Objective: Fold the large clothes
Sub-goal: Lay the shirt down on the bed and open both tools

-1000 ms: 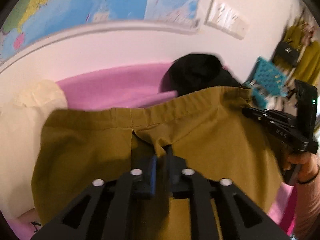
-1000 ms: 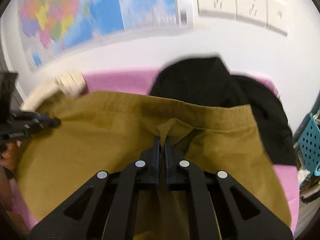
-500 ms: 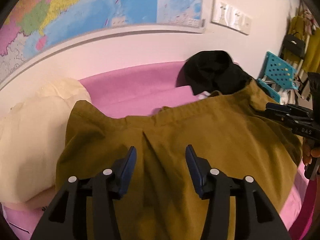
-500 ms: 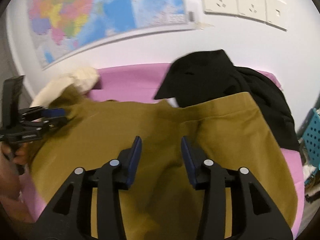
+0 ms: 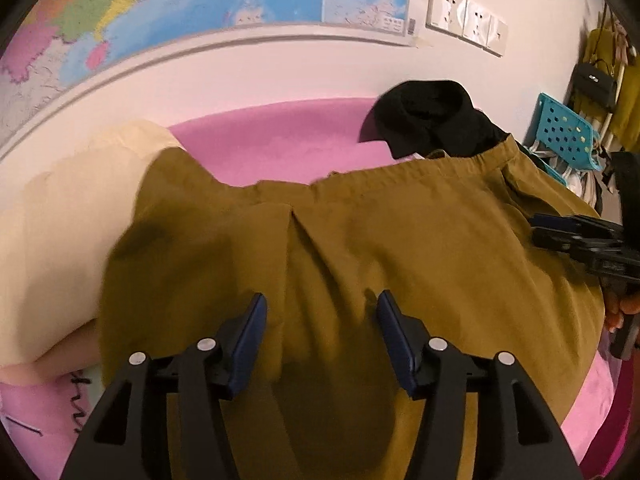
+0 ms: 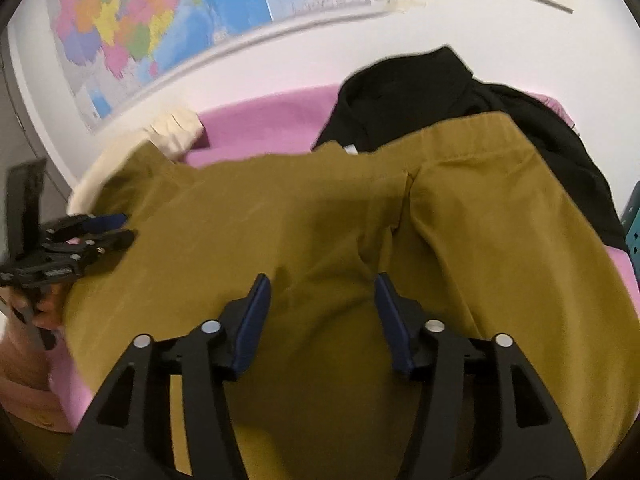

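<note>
1. Both tools stand with jaws apart and still widening: the left gripper (image 5: 320, 336) and the right gripper (image 6: 320, 316) each hover over the mustard garment (image 5: 360, 264), pads clear of the cloth, nothing pinched.
2. That garment lies spread across the pink table (image 5: 280, 140), its elastic waistband toward the far edge by the wall, apparently laid flat so a fold can follow.
3. A cream garment (image 5: 52, 240) sits under its left side and a black garment (image 6: 420, 96) at the far right corner, likely waiting their turn.
4. Only the left wrist view shows the teal basket (image 5: 564, 132) beyond the right edge; the right wrist view alone shows the black garment's full spread.
</note>
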`<state>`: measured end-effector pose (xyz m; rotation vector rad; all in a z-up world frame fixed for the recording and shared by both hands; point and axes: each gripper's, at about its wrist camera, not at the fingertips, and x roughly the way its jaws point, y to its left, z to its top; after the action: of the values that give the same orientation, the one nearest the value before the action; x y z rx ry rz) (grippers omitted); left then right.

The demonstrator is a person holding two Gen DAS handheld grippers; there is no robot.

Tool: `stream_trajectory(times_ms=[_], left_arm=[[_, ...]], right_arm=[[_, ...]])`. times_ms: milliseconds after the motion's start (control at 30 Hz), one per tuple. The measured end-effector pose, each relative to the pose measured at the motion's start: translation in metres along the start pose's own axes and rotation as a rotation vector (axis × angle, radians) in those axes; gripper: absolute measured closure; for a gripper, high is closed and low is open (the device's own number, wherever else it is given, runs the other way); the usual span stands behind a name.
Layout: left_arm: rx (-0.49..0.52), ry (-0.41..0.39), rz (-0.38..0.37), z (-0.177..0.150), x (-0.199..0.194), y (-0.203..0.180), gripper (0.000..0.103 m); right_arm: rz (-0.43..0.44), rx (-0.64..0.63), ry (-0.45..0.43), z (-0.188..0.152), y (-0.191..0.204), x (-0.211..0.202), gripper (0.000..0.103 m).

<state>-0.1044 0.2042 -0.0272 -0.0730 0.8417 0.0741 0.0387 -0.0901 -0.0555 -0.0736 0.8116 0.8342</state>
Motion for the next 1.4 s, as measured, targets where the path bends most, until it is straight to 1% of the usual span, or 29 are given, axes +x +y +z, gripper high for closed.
stream_trajectory(times_ms=[100,200,267,333,400,433,467,500,533,567,633,667,800,867,933,1000,1067,1133,1200,1300,1333,1400], left_arm=[[-0.003,-0.018,-0.016,-0.005,-0.011,0.001,0.043],[0.002,-0.036,-0.008,-0.013,-0.025,0.003,0.04],[-0.001,-0.05,-0.022,-0.022,-0.036,0.005,0.038],[0.0,-0.062,-0.024,-0.029,-0.042,0.006,0.037],[-0.001,-0.059,-0.025,-0.037,-0.042,0.008,0.035],[-0.012,-0.049,-0.03,-0.04,-0.039,0.011,0.035],[-0.027,-0.035,-0.033,-0.043,-0.034,0.014,0.035],[-0.042,-0.024,-0.036,-0.046,-0.03,0.016,0.035],[-0.05,-0.022,-0.042,-0.048,-0.026,0.018,0.035],[-0.049,-0.024,-0.042,-0.049,-0.025,0.018,0.035],[-0.052,-0.028,-0.034,-0.049,-0.029,0.016,0.036],[-0.057,-0.029,-0.036,-0.05,-0.033,0.016,0.036],[-0.062,-0.079,-0.073,-0.056,-0.059,0.019,0.034],[-0.042,-0.104,-0.066,-0.064,-0.071,0.019,0.033],[-0.023,-0.098,-0.054,-0.071,-0.074,0.017,0.033],[-0.014,-0.059,-0.041,-0.079,-0.065,0.017,0.033],[-0.037,-0.02,-0.043,-0.084,-0.054,0.02,0.031],[-0.055,-0.03,-0.042,-0.086,-0.053,0.02,0.031],[-0.06,-0.037,-0.026,-0.085,-0.055,0.018,0.031],[-0.05,-0.052,-0.007,-0.086,-0.062,0.014,0.03],[-0.041,-0.066,-0.004,-0.087,-0.066,0.012,0.029],[-0.031,-0.09,-0.024,-0.09,-0.073,0.008,0.027]], right_arm=[[0.014,0.018,-0.087,-0.003,-0.004,-0.037,0.049],[-0.003,0.054,-0.155,-0.014,-0.018,-0.072,0.048],[-0.021,0.085,-0.174,-0.02,-0.029,-0.084,0.048],[-0.062,0.131,-0.172,-0.031,-0.047,-0.09,0.047],[-0.12,0.189,-0.142,-0.042,-0.067,-0.085,0.047],[-0.159,0.218,-0.106,-0.049,-0.08,-0.076,0.053],[-0.152,0.24,-0.093,-0.054,-0.088,-0.07,0.056],[-0.112,0.291,-0.076,-0.058,-0.099,-0.063,0.056],[-0.101,0.315,-0.091,-0.058,-0.103,-0.065,0.058],[-0.11,0.32,-0.095,-0.057,-0.103,-0.066,0.058],[-0.134,0.303,-0.084,-0.056,-0.096,-0.07,0.056],[-0.137,0.293,-0.097,-0.057,-0.091,-0.076,0.053],[-0.081,0.276,-0.171,-0.065,-0.077,-0.109,0.052],[-0.075,0.255,-0.166,-0.067,-0.069,-0.115,0.052],[-0.076,0.23,-0.133,-0.073,-0.064,-0.113,0.052],[-0.102,0.207,-0.078,-0.081,-0.061,-0.102,0.052],[-0.115,0.203,-0.081,-0.085,-0.059,-0.097,0.052],[-0.131,0.216,-0.078,-0.082,-0.057,-0.099,0.052],[-0.143,0.228,-0.111,-0.077,-0.05,-0.108,0.051],[-0.152,0.179,-0.187,-0.071,-0.031,-0.127,0.048],[-0.122,0.149,-0.217,-0.069,-0.018,-0.134,0.048],[-0.065,0.097,-0.227,-0.067,0.003,-0.136,0.047]])
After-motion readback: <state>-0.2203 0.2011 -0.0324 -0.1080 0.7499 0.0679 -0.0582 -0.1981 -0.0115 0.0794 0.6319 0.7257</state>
